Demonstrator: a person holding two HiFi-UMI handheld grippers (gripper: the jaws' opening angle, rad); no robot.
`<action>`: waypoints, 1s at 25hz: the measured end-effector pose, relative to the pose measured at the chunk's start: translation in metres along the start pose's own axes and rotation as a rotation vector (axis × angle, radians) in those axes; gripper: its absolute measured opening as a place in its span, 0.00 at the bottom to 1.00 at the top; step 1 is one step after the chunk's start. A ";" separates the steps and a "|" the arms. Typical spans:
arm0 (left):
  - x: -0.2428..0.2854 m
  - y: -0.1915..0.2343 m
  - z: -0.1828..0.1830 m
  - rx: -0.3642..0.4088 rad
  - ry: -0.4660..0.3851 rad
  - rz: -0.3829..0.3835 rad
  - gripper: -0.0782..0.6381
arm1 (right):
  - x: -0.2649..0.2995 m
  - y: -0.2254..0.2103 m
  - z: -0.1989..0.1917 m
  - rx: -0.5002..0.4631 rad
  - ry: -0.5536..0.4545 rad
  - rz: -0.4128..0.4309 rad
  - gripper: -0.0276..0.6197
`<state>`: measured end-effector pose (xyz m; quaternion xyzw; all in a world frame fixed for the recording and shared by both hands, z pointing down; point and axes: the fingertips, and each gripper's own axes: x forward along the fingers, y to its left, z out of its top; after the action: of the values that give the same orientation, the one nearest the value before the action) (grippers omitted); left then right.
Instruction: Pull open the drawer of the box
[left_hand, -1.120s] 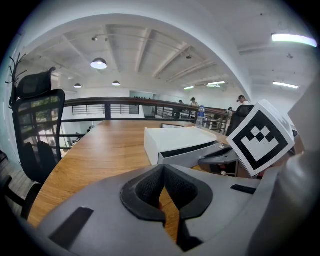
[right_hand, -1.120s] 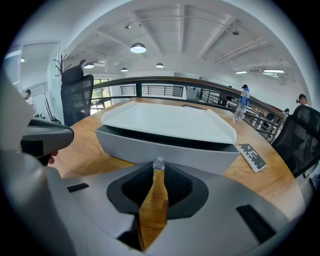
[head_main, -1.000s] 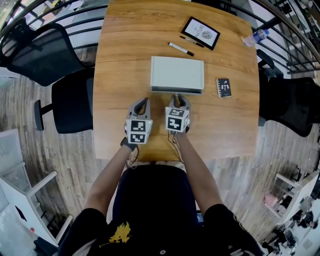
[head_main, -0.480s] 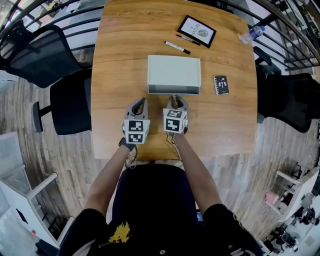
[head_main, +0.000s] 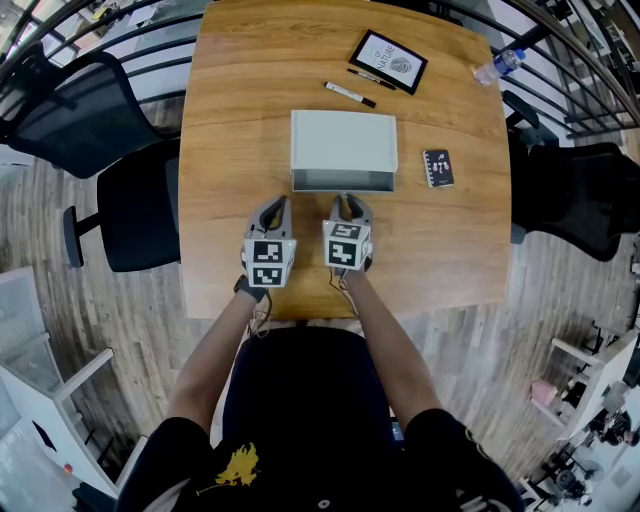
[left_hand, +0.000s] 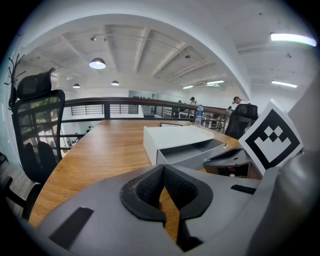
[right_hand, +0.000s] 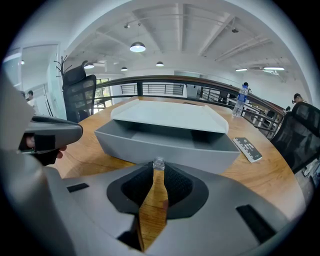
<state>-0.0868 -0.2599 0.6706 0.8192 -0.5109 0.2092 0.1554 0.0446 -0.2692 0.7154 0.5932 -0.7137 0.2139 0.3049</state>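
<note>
A pale grey box (head_main: 343, 142) lies in the middle of the wooden table (head_main: 230, 120). Its drawer (head_main: 343, 181) stands partly out toward me, and its hollow inside (right_hand: 160, 131) shows in the right gripper view. My right gripper (head_main: 347, 203) is at the middle of the drawer front, shut on the small clear knob (right_hand: 158, 163). My left gripper (head_main: 272, 208) rests beside it to the left, apart from the box, with its jaws shut and nothing between them (left_hand: 163, 170).
Beyond the box lie a black marker (head_main: 350, 95) and a black-framed card (head_main: 388, 62). A small black notebook (head_main: 437, 168) sits right of the box, and a water bottle (head_main: 497, 68) at the far right edge. Office chairs (head_main: 135, 215) stand on both sides of the table.
The drawer has slid out a little toward me with the right gripper on its knob. The left gripper has kept its place beside it.
</note>
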 end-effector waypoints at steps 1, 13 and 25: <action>0.000 0.000 0.000 0.001 0.001 0.000 0.13 | 0.000 0.000 -0.001 -0.002 0.002 0.001 0.15; -0.007 -0.001 -0.017 -0.010 0.034 -0.008 0.13 | -0.007 0.004 -0.011 0.012 0.019 0.013 0.15; -0.010 -0.005 -0.018 -0.013 0.037 -0.005 0.13 | -0.013 0.002 -0.013 -0.002 0.020 0.010 0.15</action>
<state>-0.0900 -0.2416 0.6804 0.8155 -0.5072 0.2205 0.1707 0.0458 -0.2511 0.7161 0.5872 -0.7139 0.2206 0.3113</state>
